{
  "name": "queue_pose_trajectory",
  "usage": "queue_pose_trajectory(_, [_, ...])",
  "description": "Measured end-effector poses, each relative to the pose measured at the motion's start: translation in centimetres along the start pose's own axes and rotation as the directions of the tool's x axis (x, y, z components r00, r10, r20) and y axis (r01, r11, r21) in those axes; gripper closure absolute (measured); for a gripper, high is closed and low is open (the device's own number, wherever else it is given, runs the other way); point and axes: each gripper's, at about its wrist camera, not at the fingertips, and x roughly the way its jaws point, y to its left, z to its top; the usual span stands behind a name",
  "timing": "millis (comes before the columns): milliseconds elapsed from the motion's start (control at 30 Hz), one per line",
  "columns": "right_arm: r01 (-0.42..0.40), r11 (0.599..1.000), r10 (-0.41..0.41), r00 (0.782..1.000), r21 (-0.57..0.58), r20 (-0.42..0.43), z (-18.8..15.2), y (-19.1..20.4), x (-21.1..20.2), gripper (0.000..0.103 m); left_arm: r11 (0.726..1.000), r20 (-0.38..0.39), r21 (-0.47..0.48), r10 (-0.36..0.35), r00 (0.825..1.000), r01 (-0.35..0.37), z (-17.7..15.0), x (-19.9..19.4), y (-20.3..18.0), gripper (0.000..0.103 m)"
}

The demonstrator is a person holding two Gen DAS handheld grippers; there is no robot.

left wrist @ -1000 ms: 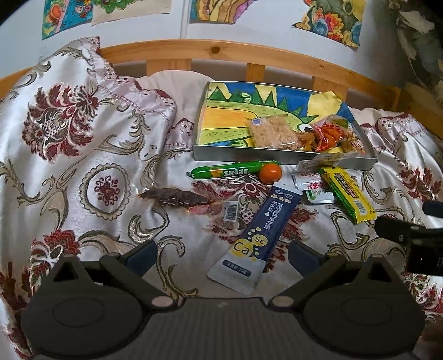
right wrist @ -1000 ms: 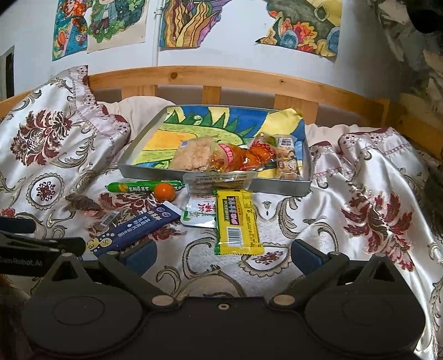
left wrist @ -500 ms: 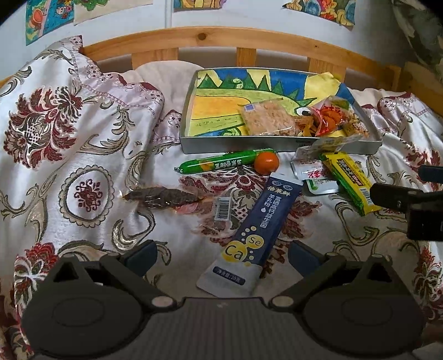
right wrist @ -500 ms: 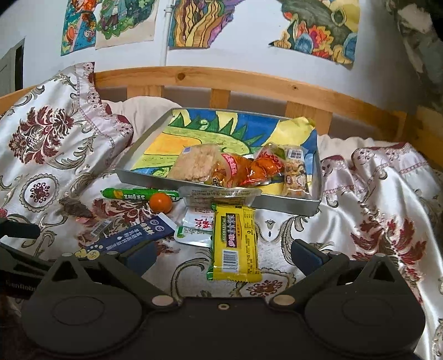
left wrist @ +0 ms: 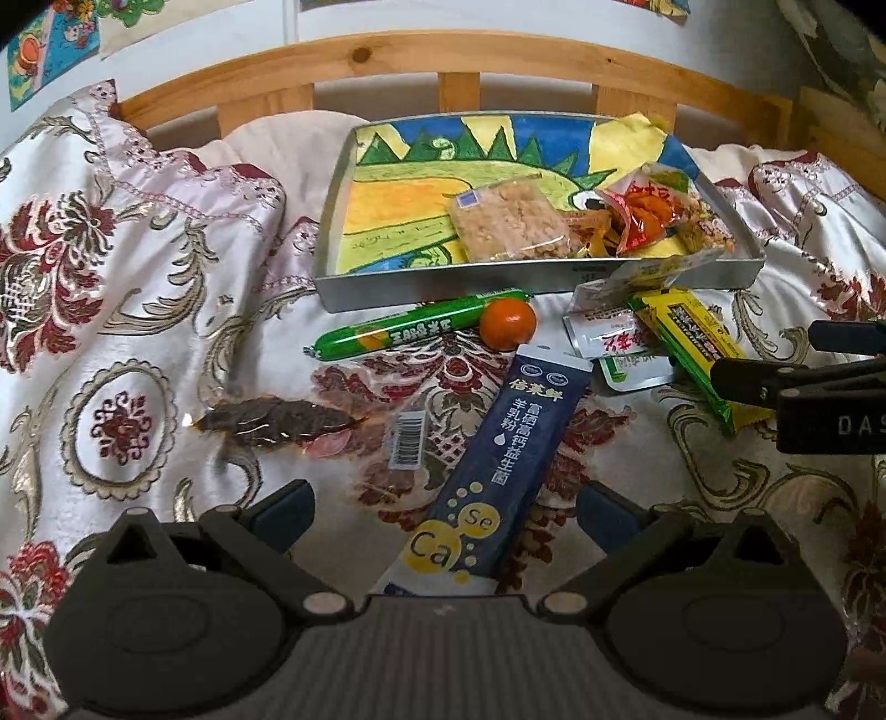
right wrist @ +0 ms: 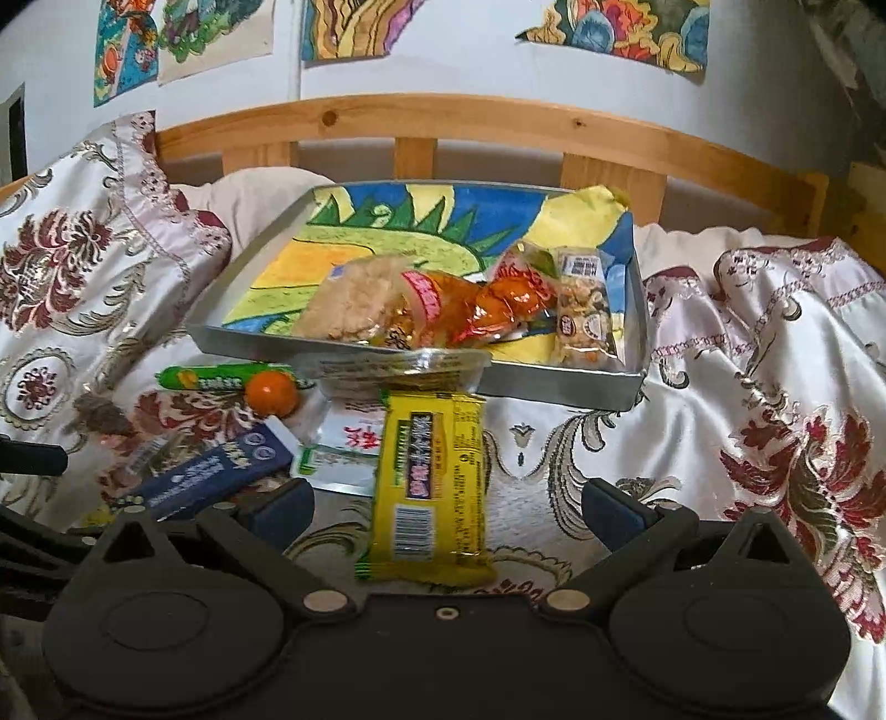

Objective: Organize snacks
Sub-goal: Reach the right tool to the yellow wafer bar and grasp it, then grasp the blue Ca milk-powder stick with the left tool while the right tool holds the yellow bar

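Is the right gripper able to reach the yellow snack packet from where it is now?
Probably yes. The right gripper is open, and the yellow packet lies flat on the bedspread between its fingers, with nothing on top. Only the white sachet touches its left edge.

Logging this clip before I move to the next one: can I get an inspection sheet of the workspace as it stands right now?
Surface: floral satin bedspread, rumpled.
Job's things: metal tray with a drawing as liner, holding several snack packets at its right end. Outside it on the spread: green sausage stick, orange ball, blue sachet, yellow bar, white-green packets, dark jerky pack.
Clutter: nothing seen.
Grippers: left gripper open, low over the blue sachet; right gripper open, over the yellow bar; neither holds anything.
Cables: nothing seen.
Surroundings: wooden bed rail, paintings on the wall.
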Motion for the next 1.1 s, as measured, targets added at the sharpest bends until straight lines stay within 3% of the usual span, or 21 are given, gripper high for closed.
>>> queue_pose_trajectory(300, [-0.024, 1.0, 0.024, 1.0, -0.001, -0.011, -0.3, -1.1, 2.4, 0.001, 1.0, -0.039, 0.026, -0.003, 0.999, 0.004, 1.0, 2.4, -0.1, 0.001])
queue_pose_trajectory(800, [-0.076, 0.997, 0.076, 0.997, 0.02, -0.01, -0.6, -1.5, 3.6, 0.004, 0.998, -0.033, 0.06, 0.031, 0.999, -0.029, 1.0, 3.3, -0.7, 0.0])
queue_pose_trajectory(967, [-0.093, 0.995, 0.094, 0.995, 0.019, -0.021, -0.7, -1.2, 3.5, 0.012, 0.989, -0.042, 0.132, -0.062, 0.997, 0.067, 0.8, 2.7, -1.5, 0.001])
queue_pose_trajectory(1100, [-0.107, 0.994, 0.107, 0.994, -0.029, -0.022, -0.8, -0.4, 3.3, 0.016, 0.973, -0.055, 0.214, -0.074, 0.996, 0.084, 0.9, 2.8, -2.6, 0.001])
